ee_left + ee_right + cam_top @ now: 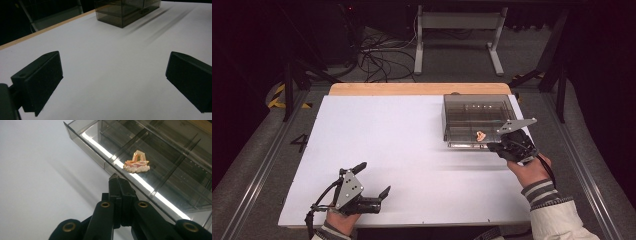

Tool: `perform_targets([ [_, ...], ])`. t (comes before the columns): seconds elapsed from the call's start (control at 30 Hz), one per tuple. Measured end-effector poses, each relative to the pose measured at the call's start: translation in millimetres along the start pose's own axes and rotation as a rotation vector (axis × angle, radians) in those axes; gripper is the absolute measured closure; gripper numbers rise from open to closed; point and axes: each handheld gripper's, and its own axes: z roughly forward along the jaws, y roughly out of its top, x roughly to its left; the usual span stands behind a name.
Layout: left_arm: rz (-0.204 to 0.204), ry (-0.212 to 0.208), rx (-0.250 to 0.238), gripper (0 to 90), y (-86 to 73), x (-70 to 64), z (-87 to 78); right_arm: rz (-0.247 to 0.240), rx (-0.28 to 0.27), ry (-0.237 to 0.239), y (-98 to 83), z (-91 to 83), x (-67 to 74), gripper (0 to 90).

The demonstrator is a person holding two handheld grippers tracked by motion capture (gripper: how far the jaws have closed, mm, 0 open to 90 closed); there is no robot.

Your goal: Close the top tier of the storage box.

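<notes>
A smoky clear plastic box [445, 120] with several divided compartments stands at the table's back right. A small pink, gold and white pin [481, 135] lies in a front compartment, also seen as the pin [137, 163] in the right gripper view. My right gripper [491, 145] is shut just outside the box's front wall [85, 143], its tip [117, 180] a little short of the pin, with nothing visible between the jaws. My left gripper [373, 178] rests open near the front left edge, jaws wide over bare table [112, 77]. The box [125, 12] shows far off there.
A white sheet [402, 150] covers the wooden table, whose bare strip [412, 89] runs along the back. Beyond the table stand a white frame [457, 30] and loose cables [377, 60] on the floor.
</notes>
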Motion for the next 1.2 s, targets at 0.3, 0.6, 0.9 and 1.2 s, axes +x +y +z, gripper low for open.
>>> perform_targets([
  [0.3,0.002,-0.001,0.001,1.6,0.0,0.0,0.3,0.002,0.041,-0.011,-7.6,5.8,-1.9,89.7],
  [0.6,-0.009,-0.003,0.002,1.5,-0.4,-0.6,0.6,0.020,0.100,-0.020,-14.4,14.2,-7.3,89.8],
  [0.9,-0.007,-0.003,0.003,1.5,-0.3,-0.7,1.1,0.044,0.124,-0.023,-17.3,22.5,-15.6,89.7],
  [1.2,-0.013,-0.006,0.002,1.5,-0.5,-0.8,1.0,0.046,0.127,-0.031,-15.2,26.4,-19.6,89.8],
])
